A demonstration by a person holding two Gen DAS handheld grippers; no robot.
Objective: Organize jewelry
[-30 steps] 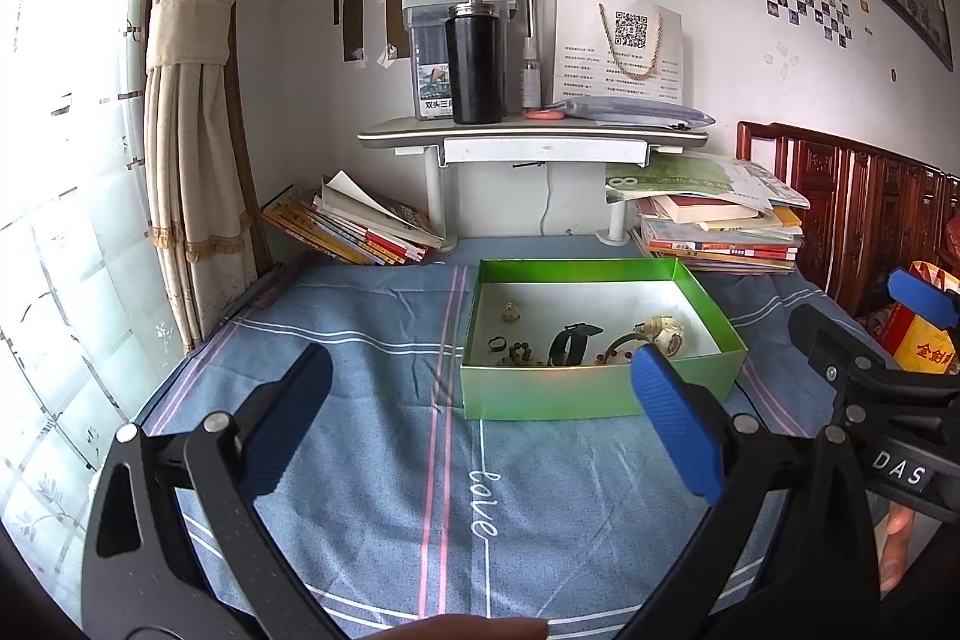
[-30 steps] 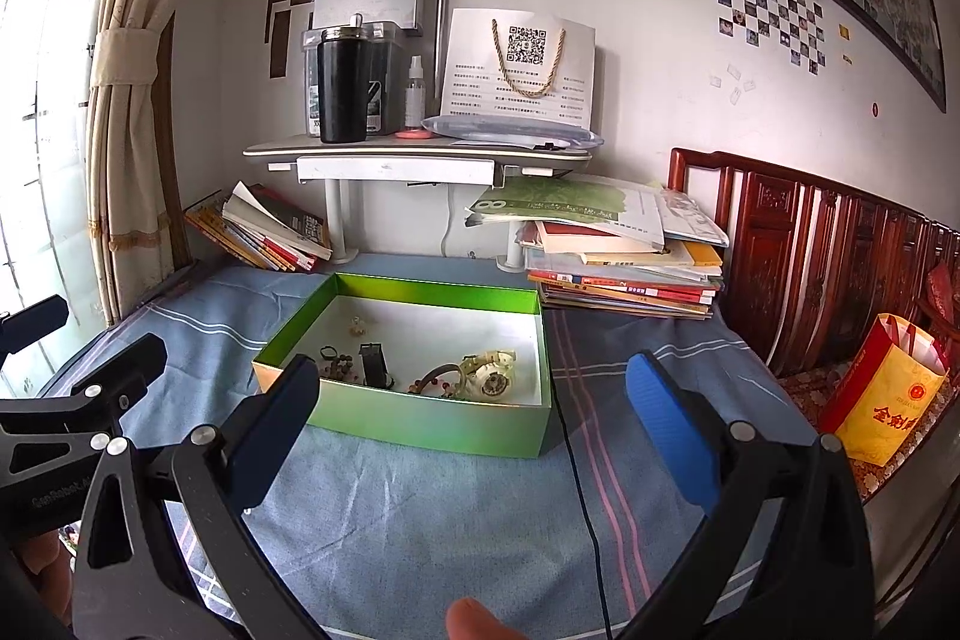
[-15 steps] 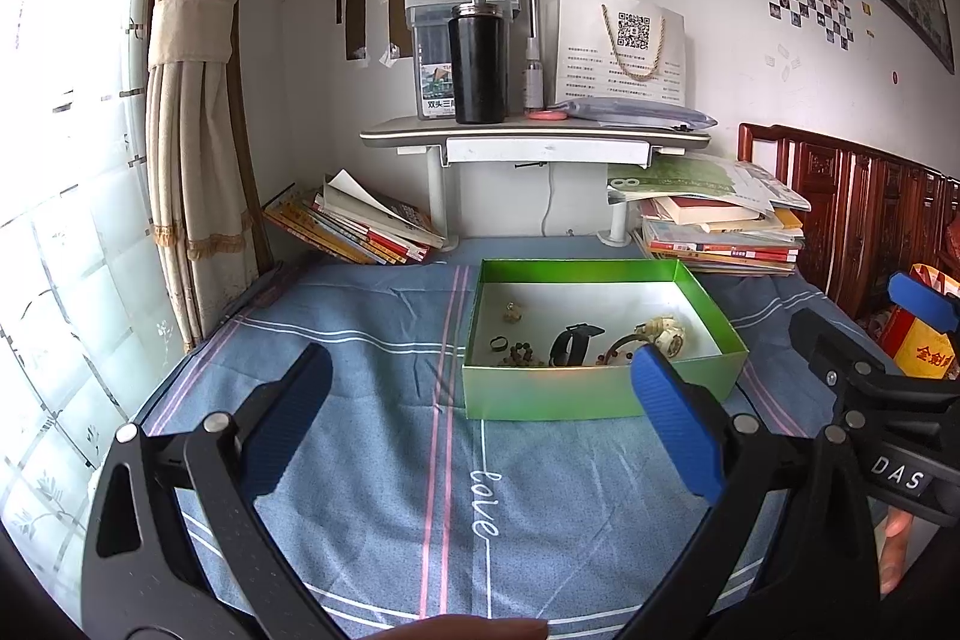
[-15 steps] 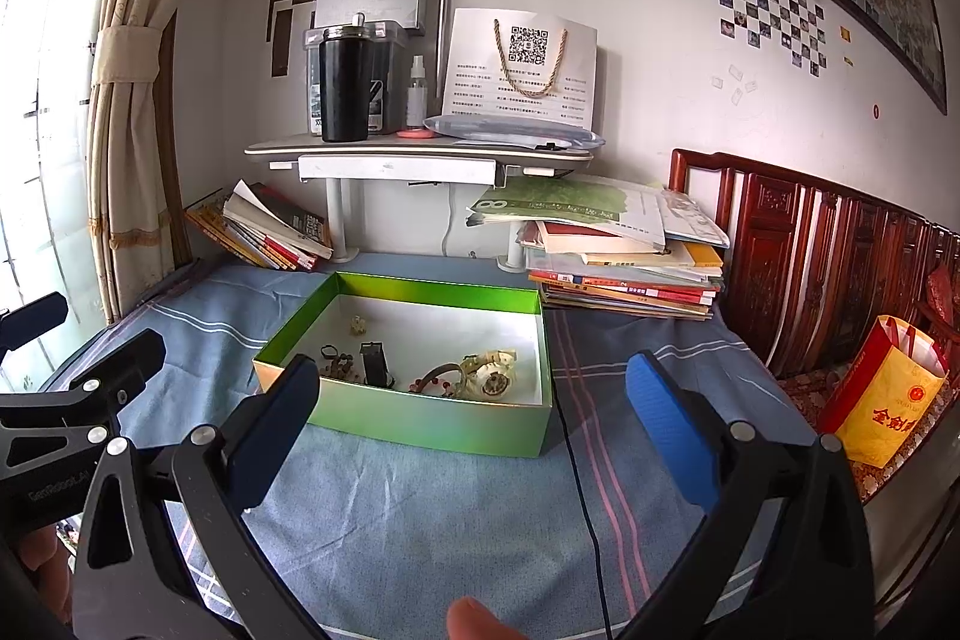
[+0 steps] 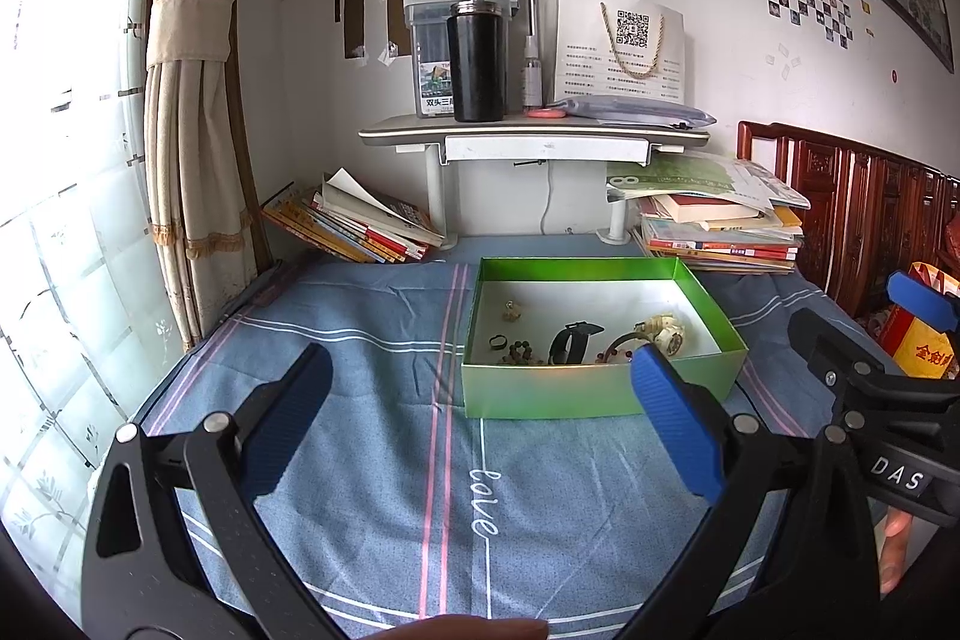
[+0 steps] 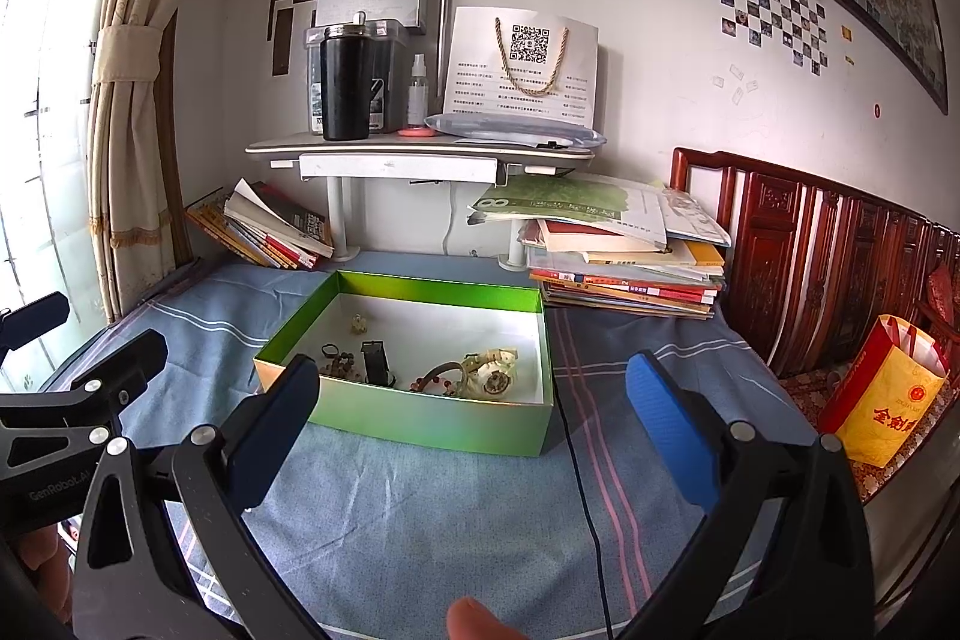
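Observation:
A shallow green box (image 5: pixel 600 391) (image 6: pixel 420 415) with a white floor sits on the blue striped cloth. Inside lie a pale watch (image 5: pixel 666 334) (image 6: pixel 495 370), a black band (image 5: pixel 570 340) (image 6: pixel 375 361), a red bead bracelet (image 6: pixel 441 379), dark beads (image 5: pixel 522 355) (image 6: pixel 342 364), a small ring (image 5: pixel 497 341) and a tiny gold piece (image 5: pixel 511 310) (image 6: pixel 359 322). My left gripper (image 5: pixel 480 388) hovers open before the box's near wall, holding nothing. My right gripper (image 6: pixel 471 388) is open too, empty, just short of the box.
Stacks of books (image 5: pixel 720 232) (image 6: pixel 624 256) lie right of the box, slanted books (image 5: pixel 360 226) to the left. A small shelf (image 5: pixel 534 136) carries a black flask (image 5: pixel 477 58). A black cable (image 6: pixel 579 472) crosses the cloth. Curtain left, carved wooden bench (image 6: pixel 840 250) and yellow bag (image 6: pixel 888 400) right.

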